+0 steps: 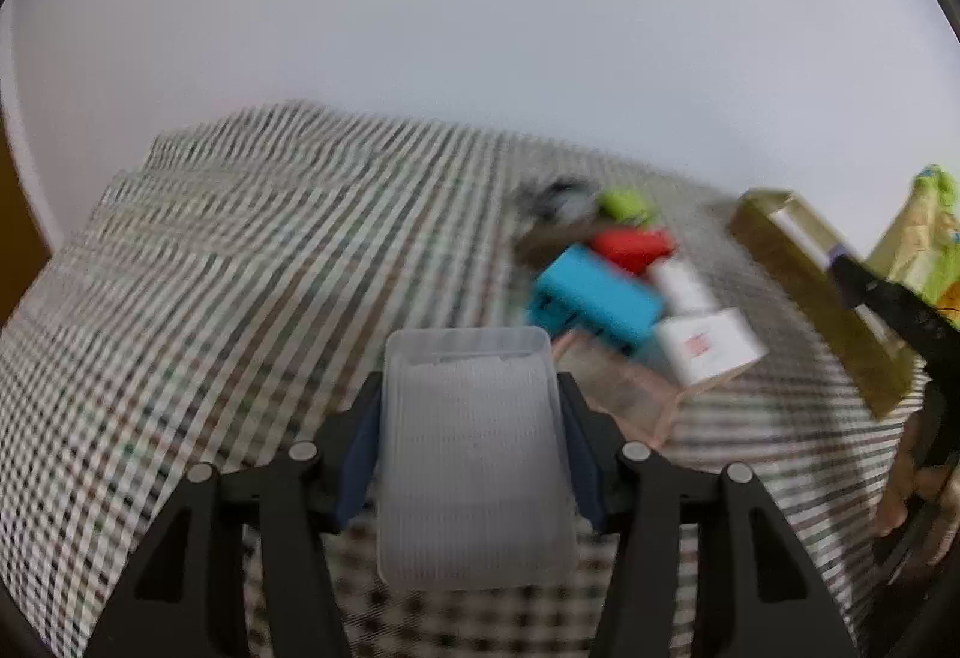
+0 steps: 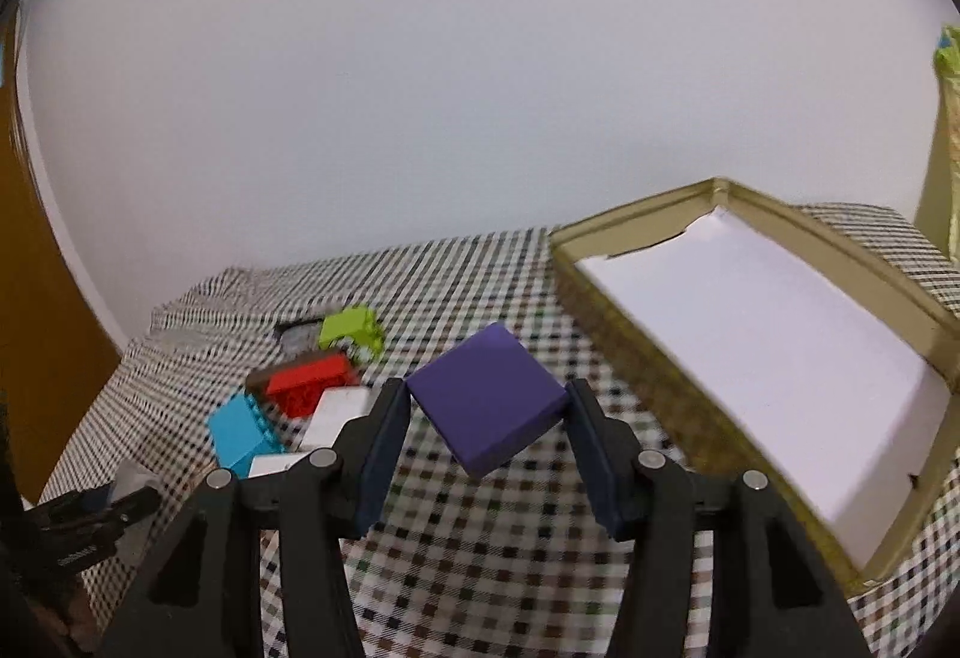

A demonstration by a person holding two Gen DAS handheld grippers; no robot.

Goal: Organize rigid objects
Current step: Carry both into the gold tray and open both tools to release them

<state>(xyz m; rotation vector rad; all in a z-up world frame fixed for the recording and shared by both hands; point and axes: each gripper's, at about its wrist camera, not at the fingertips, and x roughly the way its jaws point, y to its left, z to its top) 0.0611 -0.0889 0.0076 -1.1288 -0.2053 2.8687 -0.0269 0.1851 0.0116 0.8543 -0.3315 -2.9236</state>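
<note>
The left gripper (image 1: 471,436) grasps a clear plastic box (image 1: 471,454) — its blue pads press on the box's two long sides, and the box stands lifted off the checked tablecloth (image 1: 240,298). No earlier picture is at hand, so only the grip itself can be told. In the left wrist view a heap of small things lies at about 2 o'clock from the box: a blue block (image 1: 594,298), a red block (image 1: 633,247), a green block (image 1: 627,205), a white carton (image 1: 708,346) with red print, and a dark blurred thing at the far end that cannot be made out. A clear pinkish lid or tray (image 1: 624,394) lies just beside the box at 3 o'clock, under the carton's near edge.

The right gripper (image 2: 487,439) is clenched on a purple box (image 2: 489,400), held corner to corner between the pads and tilted, clear of the cloth. At 2 o'clock from it sits a gold-rimmed tray (image 2: 606,322) lined with white paper (image 2: 768,346) — nothing else shows inside. The same heap of blocks lies at 10 o'clock from the purple box, near but apart. At the lower left edge of the right wrist view the left gripper shows in part.
</note>
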